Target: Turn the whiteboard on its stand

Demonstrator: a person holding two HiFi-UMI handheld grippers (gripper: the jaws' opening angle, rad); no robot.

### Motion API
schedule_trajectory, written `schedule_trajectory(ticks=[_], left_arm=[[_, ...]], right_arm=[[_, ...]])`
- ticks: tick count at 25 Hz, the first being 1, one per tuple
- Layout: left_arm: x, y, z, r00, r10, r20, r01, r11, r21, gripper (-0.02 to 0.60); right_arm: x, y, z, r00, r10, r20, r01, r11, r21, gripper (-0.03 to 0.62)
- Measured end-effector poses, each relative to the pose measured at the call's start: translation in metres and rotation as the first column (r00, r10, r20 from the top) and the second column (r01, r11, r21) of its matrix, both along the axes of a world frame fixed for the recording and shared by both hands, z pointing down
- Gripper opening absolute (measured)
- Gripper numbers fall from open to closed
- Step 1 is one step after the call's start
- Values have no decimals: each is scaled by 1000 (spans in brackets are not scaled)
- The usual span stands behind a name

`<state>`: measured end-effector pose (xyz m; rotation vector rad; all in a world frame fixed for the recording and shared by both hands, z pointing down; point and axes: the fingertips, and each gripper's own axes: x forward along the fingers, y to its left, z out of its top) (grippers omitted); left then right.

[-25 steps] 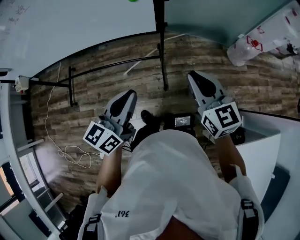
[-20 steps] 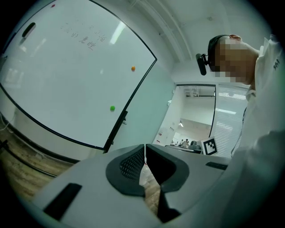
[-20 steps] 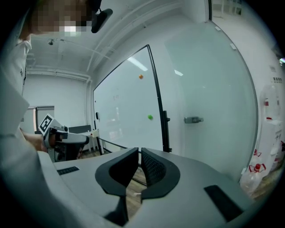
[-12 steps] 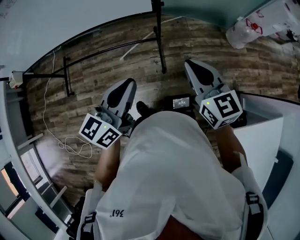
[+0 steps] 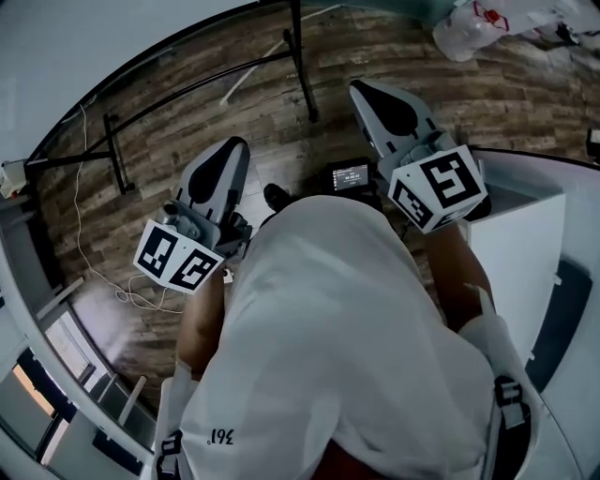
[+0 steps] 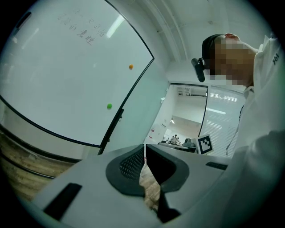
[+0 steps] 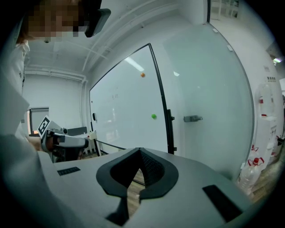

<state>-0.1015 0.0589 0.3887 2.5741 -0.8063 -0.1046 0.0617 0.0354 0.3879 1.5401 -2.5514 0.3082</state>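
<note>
The whiteboard [image 5: 94,37] fills the top left of the head view, and its black stand [image 5: 300,66] rests on the wood floor. In the left gripper view the whiteboard [image 6: 67,67] carries an orange magnet [image 6: 131,67] and a green magnet [image 6: 109,106]. My left gripper [image 5: 220,155] is held over the floor, short of the stand, shut and empty. My right gripper [image 5: 370,94] is held beside the stand's upright, also shut with nothing between its jaws. In the right gripper view the whiteboard [image 7: 124,116] stands ahead, apart from the right gripper [image 7: 139,153].
A white cable [image 5: 103,272] lies looped on the floor at left. A small black device with a screen [image 5: 349,174] sits by my feet. A white counter [image 5: 525,253] stands at right, and plastic bottles [image 5: 487,23] at top right. A glass wall with a handle [image 7: 193,118] runs behind the board.
The whiteboard and its stand have slid up and left in the head view. Both grippers have kept their places in front of the body, touching nothing.
</note>
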Motion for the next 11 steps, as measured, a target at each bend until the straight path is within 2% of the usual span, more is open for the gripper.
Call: schedule_trajectory(ticks=[4,11], left_arm=[[11,4,2,1000,25,5,-25,1000,3,20],[-16,-8,4,999,42,1,-42,999,-8,20]], right_arm=[[10,4,3,1000,20,-1,-20,1000,4,25],[-19,-8,7,999,31,-9,-31,999,-8,25]])
